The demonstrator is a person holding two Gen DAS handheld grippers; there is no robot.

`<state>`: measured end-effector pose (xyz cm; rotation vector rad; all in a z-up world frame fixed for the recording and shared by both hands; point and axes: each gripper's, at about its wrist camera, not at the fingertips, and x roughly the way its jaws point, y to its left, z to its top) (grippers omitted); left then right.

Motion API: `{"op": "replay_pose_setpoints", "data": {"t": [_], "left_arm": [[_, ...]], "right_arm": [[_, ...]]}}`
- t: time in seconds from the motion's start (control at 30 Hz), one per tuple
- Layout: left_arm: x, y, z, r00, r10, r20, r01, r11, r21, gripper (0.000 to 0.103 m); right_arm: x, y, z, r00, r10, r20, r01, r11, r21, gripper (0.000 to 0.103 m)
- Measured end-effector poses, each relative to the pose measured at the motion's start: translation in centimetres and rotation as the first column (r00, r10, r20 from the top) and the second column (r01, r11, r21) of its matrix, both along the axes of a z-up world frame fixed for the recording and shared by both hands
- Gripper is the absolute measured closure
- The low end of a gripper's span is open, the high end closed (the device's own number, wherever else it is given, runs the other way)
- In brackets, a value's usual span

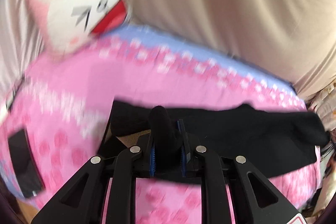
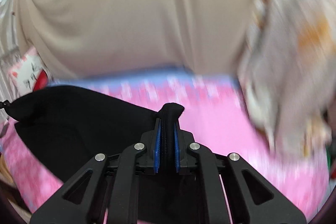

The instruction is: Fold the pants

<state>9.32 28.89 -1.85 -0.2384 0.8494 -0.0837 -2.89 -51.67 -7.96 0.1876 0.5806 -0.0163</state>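
The black pants (image 1: 241, 131) hang stretched above a pink patterned bed cover (image 1: 105, 81). My left gripper (image 1: 167, 129) is shut on a bunched edge of the pants, which stretch away to the right. In the right wrist view my right gripper (image 2: 168, 129) is shut on another bunched edge, and the pants (image 2: 73, 125) spread out to the left over the pink cover (image 2: 220, 129). Both views are blurred by motion.
A beige curtain (image 1: 220, 3) hangs behind the bed and shows in the right wrist view too (image 2: 136, 14). A pink and white cat pillow (image 1: 84, 3) lies at the back left. A dark phone-like slab (image 1: 25, 163) lies at the left. A pale floral fabric (image 2: 294, 66) is at the right.
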Motion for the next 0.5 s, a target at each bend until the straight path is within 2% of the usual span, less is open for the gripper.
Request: {"op": "replay_pose_setpoints", "data": {"t": [0.03,0.1,0.17,0.2,0.27,0.33,0.5], "left_arm": [[-0.1,0.4,-1.9,0.999,0.006,-0.04,-0.006,1.0,0.004,0.087],[-0.1,0.7,-4.6,0.996,0.016,-0.091,-0.015,1.0,0.015,0.087],[-0.1,0.9,-6.7,0.993,0.037,-0.115,-0.035,0.999,0.017,0.087],[-0.2,1.0,-7.0,0.993,0.041,-0.107,-0.041,0.999,0.006,0.087],[-0.7,1.2,-6.8,0.996,0.041,-0.08,-0.042,0.999,-0.01,0.087],[-1.0,1.4,-6.7,0.996,0.04,-0.076,-0.041,0.999,-0.008,0.083],[-1.7,2.5,-6.5,0.997,0.033,-0.064,-0.037,0.997,-0.065,0.075]], "right_arm": [[-0.9,-0.1,-2.5,0.998,-0.02,-0.061,0.022,1.0,0.02,0.093],[-2.6,-0.4,-5.5,0.991,-0.041,-0.124,0.051,0.996,0.079,0.092],[-3.8,-1.0,-6.2,0.99,-0.059,-0.126,0.077,0.988,0.137,0.083],[-4.4,-1.1,-6.0,0.992,-0.066,-0.112,0.083,0.985,0.153,0.08],[-5.7,-1.2,-5.4,0.993,-0.094,-0.074,0.104,0.983,0.148,0.062],[-7.2,-1.5,-4.5,0.993,-0.108,-0.038,0.113,0.976,0.188,0.05],[-10.2,-3.6,-3.1,0.979,-0.185,0.088,0.141,0.922,0.361,0.046]]}}
